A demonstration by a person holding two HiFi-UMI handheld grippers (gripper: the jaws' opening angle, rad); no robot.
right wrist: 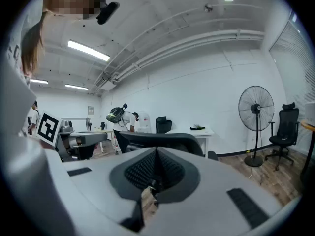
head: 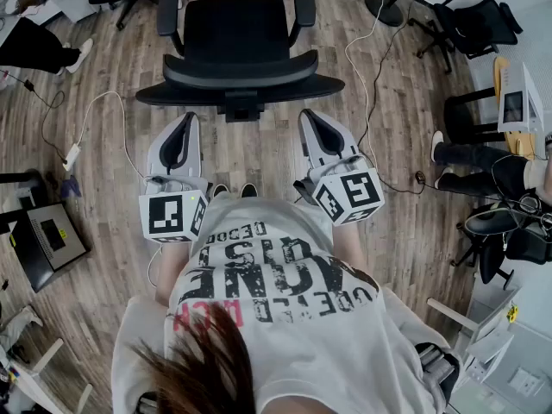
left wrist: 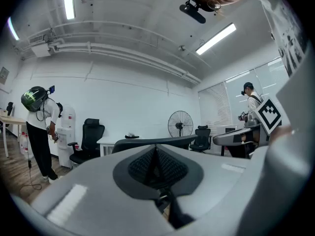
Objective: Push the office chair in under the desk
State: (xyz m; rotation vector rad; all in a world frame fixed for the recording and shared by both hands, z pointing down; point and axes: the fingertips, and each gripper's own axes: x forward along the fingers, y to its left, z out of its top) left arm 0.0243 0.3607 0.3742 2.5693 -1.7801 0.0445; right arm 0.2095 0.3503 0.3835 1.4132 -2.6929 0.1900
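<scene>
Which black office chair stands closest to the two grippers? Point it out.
The chair straight ahead, its backrest just beyond the left gripper and right gripper. The top-right chair and the rest stand far off.

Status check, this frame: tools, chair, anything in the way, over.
Left tool and right tool shut, empty, just behind chair. Chair not yet under desk. Cable on floor right of chair.

office chair | black, upright | wood floor | backrest seemingly nearest camera
</scene>
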